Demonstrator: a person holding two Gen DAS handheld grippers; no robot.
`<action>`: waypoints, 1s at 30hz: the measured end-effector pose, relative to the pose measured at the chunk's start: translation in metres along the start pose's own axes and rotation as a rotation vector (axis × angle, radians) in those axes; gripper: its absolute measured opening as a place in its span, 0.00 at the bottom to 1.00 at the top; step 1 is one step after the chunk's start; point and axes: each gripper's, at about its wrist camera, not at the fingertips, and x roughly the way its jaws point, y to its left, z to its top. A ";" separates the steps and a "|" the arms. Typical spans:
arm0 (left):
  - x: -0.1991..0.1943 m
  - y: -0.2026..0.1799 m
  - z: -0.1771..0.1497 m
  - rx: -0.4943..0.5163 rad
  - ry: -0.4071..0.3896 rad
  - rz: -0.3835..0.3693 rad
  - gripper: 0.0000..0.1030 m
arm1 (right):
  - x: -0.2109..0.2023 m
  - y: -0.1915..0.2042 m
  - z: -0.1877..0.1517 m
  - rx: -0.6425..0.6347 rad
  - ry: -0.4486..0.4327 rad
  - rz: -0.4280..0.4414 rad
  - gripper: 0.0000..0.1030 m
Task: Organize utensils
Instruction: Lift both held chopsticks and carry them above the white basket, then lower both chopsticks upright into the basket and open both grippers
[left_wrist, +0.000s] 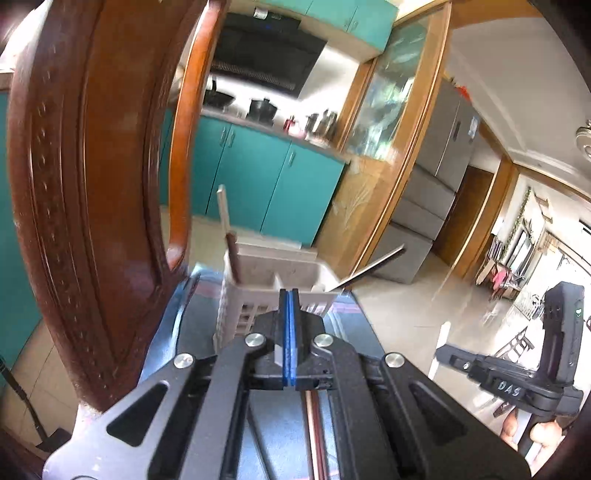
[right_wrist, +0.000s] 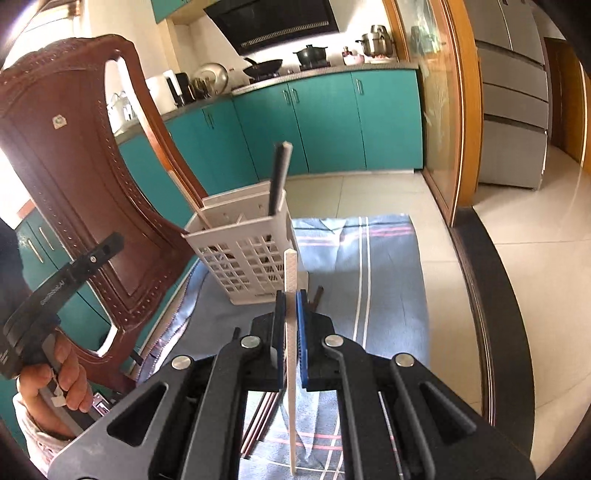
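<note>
Here, two handheld grippers are seen above a blue checked cloth (right_wrist: 384, 266) spread on a table in a teal-cabinet kitchen. The right gripper (right_wrist: 290, 299) is clamped on one white chopstick (right_wrist: 290, 280), which is held upright between the blue pads; its textured top end stands above the fingertips and its thin end runs down below the gripper body. The left gripper (left_wrist: 289, 295) is seen fully closed, its two blue pads pressed flat together with nothing visible between them.

One white slotted utensil holder (right_wrist: 243, 254) is set on the cloth, just ahead of both grippers and beside a carved wooden chair back (right_wrist: 74, 177). Two items are counted standing in it from the right wrist view: one dark utensil with a pale end (right_wrist: 279, 177) in the right-hand compartment, and one pale stick (right_wrist: 192, 201) leaning at the left. From the left wrist view, a dark-and-pale stick (left_wrist: 229, 236) is seen at the holder's left and a thin metallic utensil (left_wrist: 373, 269) slanting out to the right.

Several dark reddish chopsticks (right_wrist: 258, 424) are left lying on the cloth beneath the grippers; their exact number cannot be told. One hand (right_wrist: 55, 384) is seen gripping the left tool's handle.
</note>
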 end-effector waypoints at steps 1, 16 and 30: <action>0.015 0.006 0.000 -0.002 0.066 0.014 0.01 | 0.002 0.000 0.000 0.009 0.012 -0.005 0.07; 0.156 0.013 -0.098 0.078 0.561 0.313 0.17 | 0.024 -0.009 -0.013 0.060 0.077 0.020 0.07; 0.032 -0.004 0.005 -0.038 0.107 0.094 0.07 | -0.012 -0.007 -0.001 0.035 -0.002 0.074 0.07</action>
